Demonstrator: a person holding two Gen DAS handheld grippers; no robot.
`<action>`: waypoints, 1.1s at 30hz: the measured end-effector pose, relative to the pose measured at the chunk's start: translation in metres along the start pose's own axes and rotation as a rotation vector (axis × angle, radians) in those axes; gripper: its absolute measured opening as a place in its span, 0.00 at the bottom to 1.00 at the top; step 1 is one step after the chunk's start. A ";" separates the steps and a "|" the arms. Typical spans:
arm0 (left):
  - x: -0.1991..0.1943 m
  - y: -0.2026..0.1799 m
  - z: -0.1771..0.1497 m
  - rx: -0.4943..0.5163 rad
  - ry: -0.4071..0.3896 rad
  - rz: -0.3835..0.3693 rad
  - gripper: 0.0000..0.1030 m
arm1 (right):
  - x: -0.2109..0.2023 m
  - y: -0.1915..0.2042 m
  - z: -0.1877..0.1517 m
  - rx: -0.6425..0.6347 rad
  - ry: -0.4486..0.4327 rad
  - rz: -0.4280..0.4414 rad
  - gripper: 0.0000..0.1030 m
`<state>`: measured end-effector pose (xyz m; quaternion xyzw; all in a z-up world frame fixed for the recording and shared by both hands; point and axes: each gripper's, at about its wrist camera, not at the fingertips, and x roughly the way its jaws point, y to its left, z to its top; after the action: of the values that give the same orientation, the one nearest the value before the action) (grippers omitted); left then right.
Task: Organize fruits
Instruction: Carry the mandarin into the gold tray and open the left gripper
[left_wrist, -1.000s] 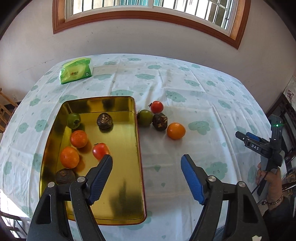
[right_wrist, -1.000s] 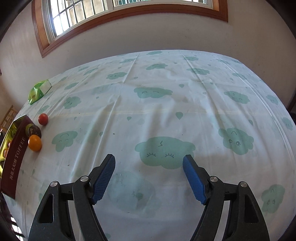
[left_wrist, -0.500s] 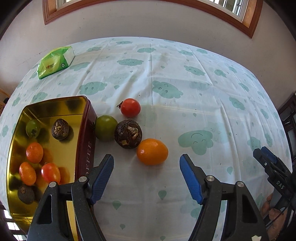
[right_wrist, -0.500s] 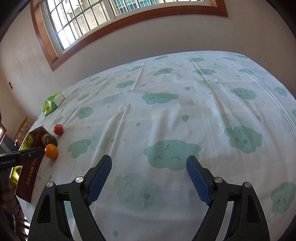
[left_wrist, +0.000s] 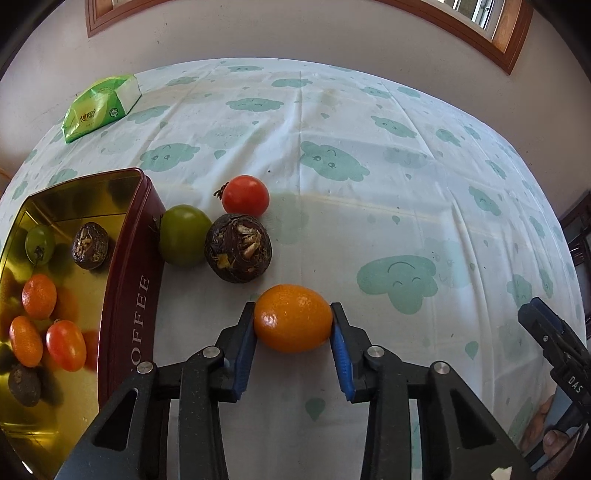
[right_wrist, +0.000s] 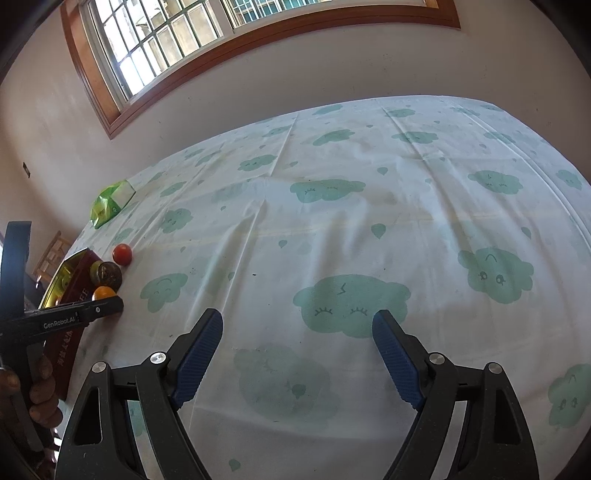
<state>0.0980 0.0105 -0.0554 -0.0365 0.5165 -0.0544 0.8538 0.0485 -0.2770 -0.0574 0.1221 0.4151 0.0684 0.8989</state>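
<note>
An orange fruit (left_wrist: 293, 317) lies on the cloud-print tablecloth, and my left gripper (left_wrist: 293, 314) is closing on it, both blue pads touching its sides. Behind it sit a dark brown fruit (left_wrist: 238, 247), a green tomato (left_wrist: 184, 234) and a red tomato (left_wrist: 245, 195). At the left stands a gold tin tray (left_wrist: 129, 295) with dark red walls, holding several fruits. My right gripper (right_wrist: 297, 321) hovers open over bare cloth far right of the fruits, nothing between its fingers. In the right wrist view the left gripper's body (right_wrist: 74, 314) partly hides the orange fruit (right_wrist: 103, 292).
A green tissue pack (left_wrist: 101, 107) lies at the table's far left corner. A wall with a wood-framed window (right_wrist: 155, 48) runs behind the table. A wooden chair (right_wrist: 51, 254) stands past the left edge. A hand (right_wrist: 40, 391) grips the left tool.
My left gripper came forward and down from above the tray to the orange fruit, and its jaws closed in on it. The right gripper stayed put, tilting a little, jaws slightly wider.
</note>
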 end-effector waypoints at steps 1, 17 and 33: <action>-0.005 -0.001 -0.004 0.003 -0.004 -0.007 0.33 | 0.001 0.000 0.000 -0.003 0.002 -0.003 0.82; -0.096 0.059 -0.050 -0.058 -0.074 -0.071 0.33 | 0.011 0.019 -0.001 -0.100 0.051 -0.083 0.92; -0.101 0.118 -0.073 -0.122 -0.092 0.002 0.33 | 0.022 0.035 -0.003 -0.187 0.098 -0.168 1.00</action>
<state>-0.0062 0.1402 -0.0147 -0.0905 0.4792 -0.0203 0.8728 0.0597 -0.2381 -0.0659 -0.0011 0.4592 0.0374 0.8876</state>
